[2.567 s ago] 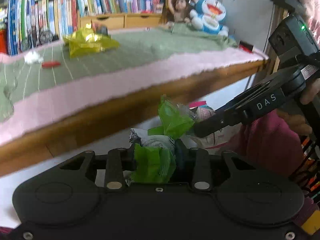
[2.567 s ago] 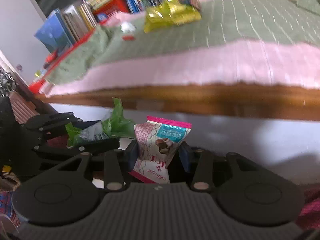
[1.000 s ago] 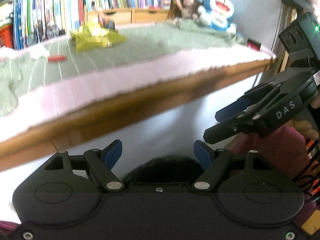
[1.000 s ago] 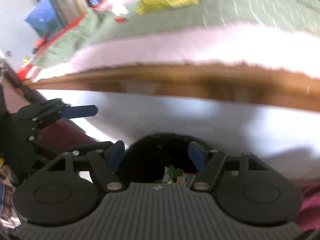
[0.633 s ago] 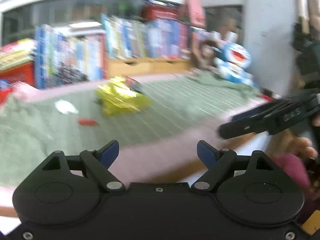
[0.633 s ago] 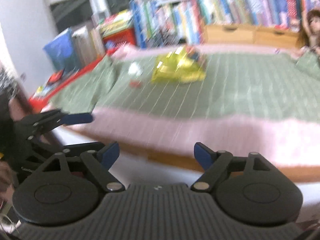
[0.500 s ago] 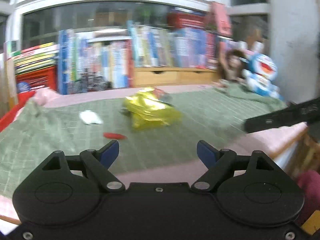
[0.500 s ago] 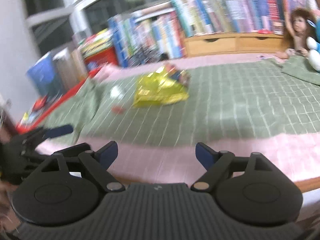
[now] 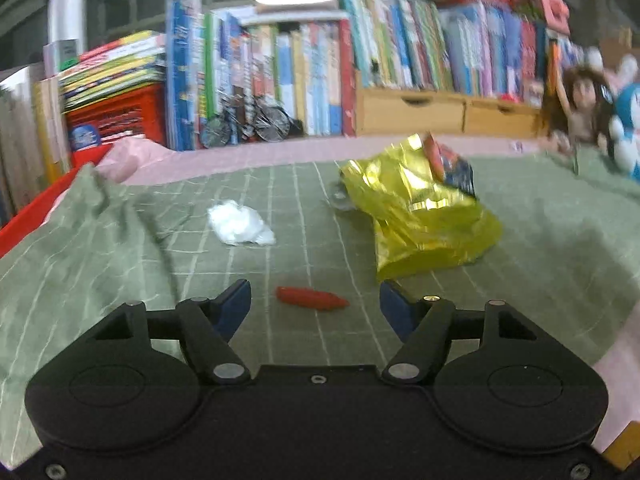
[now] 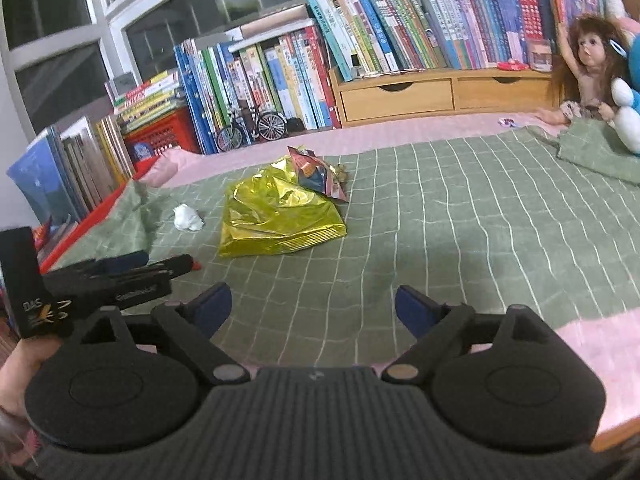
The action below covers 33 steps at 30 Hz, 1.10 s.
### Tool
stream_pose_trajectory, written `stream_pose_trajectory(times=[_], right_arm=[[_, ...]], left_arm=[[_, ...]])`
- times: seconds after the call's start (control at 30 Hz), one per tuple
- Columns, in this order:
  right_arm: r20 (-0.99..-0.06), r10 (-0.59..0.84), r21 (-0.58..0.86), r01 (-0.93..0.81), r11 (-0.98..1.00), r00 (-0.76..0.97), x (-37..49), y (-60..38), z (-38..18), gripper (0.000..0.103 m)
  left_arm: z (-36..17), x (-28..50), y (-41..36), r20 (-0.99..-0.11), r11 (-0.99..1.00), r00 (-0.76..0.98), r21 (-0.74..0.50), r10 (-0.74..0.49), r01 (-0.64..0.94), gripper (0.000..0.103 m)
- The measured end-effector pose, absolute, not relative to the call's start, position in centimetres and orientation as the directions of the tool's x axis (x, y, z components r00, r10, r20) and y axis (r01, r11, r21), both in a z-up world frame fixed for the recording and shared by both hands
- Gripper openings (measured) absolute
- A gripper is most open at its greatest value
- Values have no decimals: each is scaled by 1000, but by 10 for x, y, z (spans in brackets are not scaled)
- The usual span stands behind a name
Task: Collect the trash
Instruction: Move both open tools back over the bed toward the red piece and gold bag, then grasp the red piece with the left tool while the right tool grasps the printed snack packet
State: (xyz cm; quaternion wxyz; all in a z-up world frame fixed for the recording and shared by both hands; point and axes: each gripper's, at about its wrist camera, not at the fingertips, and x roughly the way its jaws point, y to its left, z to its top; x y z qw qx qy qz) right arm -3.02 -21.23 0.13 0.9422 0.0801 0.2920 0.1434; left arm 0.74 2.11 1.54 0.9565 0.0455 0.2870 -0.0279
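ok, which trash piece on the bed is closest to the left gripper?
The small red scrap, lying just ahead of the open left gripper. The white tissue wad and yellow foil bag lie farther back.

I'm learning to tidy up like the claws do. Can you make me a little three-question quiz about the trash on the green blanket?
1. True or false: the left claw is holding the red scrap.
2. Which piece of trash is biggest? A. the white tissue ball B. the yellow foil bag C. the red scrap
3. Fill in: both claws, the right claw too, are ____ (open or shut).

Key
1. False. The scrap lies on the green blanket between the open fingers, ungrasped.
2. B.
3. Open.
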Motion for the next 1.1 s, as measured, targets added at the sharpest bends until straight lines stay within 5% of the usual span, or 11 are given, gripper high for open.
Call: stream_pose_trajectory(times=[0.1,0.17,0.23,0.27,0.8,0.87,0.97,1.0,1.1], right_arm=[[-531,304,199,-233,952,791,-18,-207,4,94],[-529,310,203,-237,950,790,-7,-205,6,98],[-522,327,224,-243,944,788,7,-203,8,103],[-520,334,234,-244,941,786,14,-201,8,103],[-631,326,271,-194,943,704,130,-160,-37,102],[-629,333,279,-195,940,703,132,-157,-42,96],[-614,351,281,-221,934,707,125,-157,-41,71],[-618,348,269,-226,936,705,122,-156,-40,56],[-604,369,260,-263,929,706,109,-160,-36,40]], left_arm=[[4,18,14,-592,988,805,103,-31,114,61],[2,20,14,-582,989,812,87,-46,118,46],[4,21,15,-585,990,809,72,-55,119,18],[5,21,17,-590,992,806,62,-53,111,13],[31,-8,53,-533,994,839,-35,-108,105,11],[32,-8,55,-531,994,840,-42,-110,104,11],[32,-8,56,-528,993,841,-52,-113,101,11],[32,-8,56,-528,993,842,-56,-115,101,11],[32,-7,56,-526,993,842,-62,-117,100,11]])
